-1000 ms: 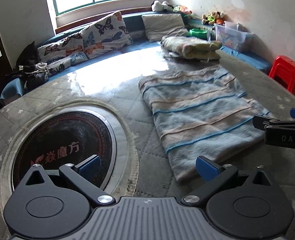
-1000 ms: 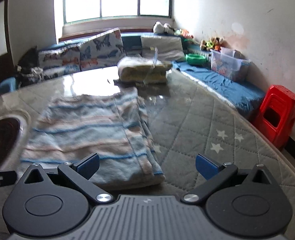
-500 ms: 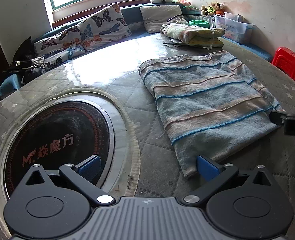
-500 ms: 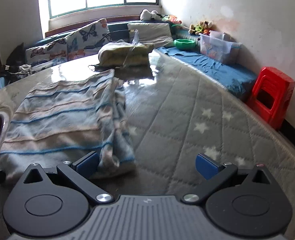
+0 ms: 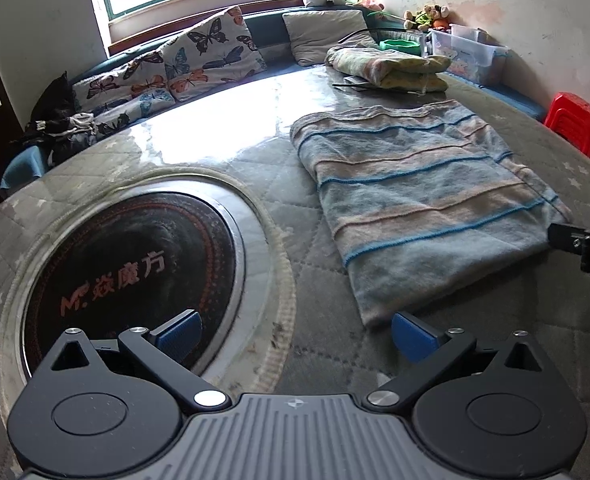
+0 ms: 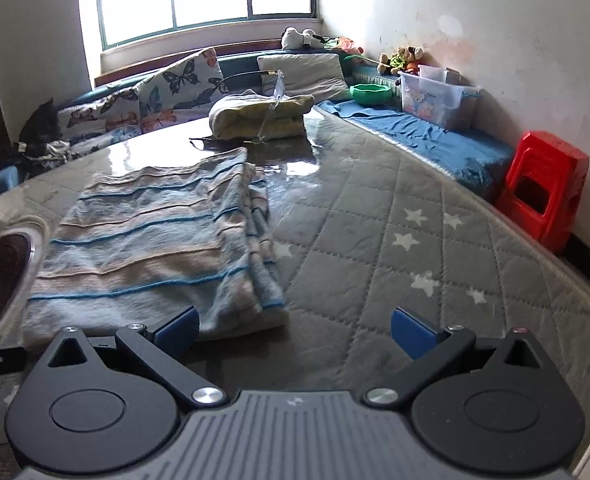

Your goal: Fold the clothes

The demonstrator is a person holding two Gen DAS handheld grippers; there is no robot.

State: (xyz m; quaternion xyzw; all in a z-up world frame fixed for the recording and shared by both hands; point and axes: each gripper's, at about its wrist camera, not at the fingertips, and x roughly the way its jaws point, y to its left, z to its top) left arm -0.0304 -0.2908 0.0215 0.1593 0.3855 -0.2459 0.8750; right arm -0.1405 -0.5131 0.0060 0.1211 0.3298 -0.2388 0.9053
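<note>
The left tongs (image 5: 295, 330) are hanging wide and empty over the quilted worktop (image 5: 319, 292), with the round black hob (image 5: 131, 272) at their left and the near left corner of the striped garment (image 5: 423, 204) just beside their right finger. The garment is lying flat, already doubled, in the middle of the worktop. The right tongs (image 6: 293, 330) are also standing wide and empty, at its near right corner. In my judgement, 2 corners should be pinched together, low, taking all layers, then carried evenly toward the far edge.
</note>
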